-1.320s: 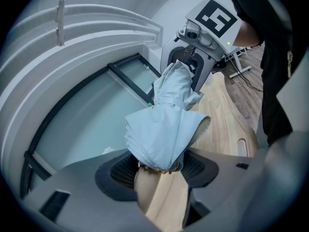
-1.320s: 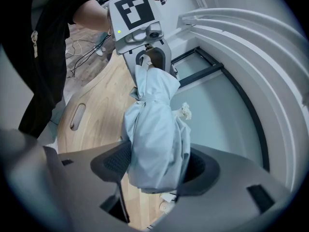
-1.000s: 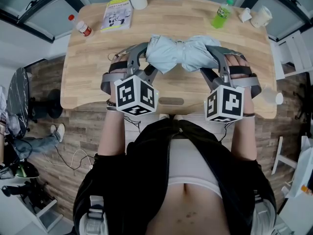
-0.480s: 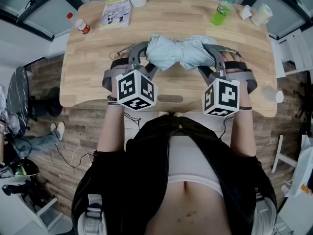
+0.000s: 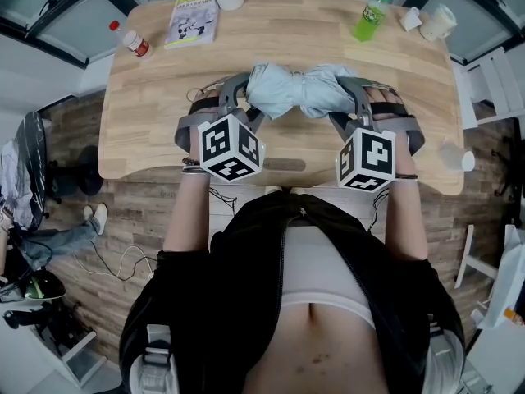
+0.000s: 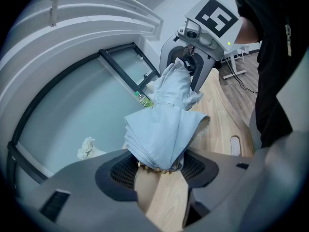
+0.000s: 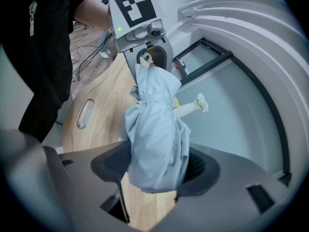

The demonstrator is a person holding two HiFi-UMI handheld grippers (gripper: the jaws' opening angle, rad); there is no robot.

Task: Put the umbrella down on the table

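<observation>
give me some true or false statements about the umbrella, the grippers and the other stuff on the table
1. The left gripper and the right gripper each have their jaws shut on the umbrella, one at each end. True.
2. The umbrella is open. False: it is folded into a light blue bundle.
3. A green bottle stands toward the far right of the table. True.
4. The booklet lies under the umbrella. False: it lies near the table's far left corner, well apart from the umbrella.
</observation>
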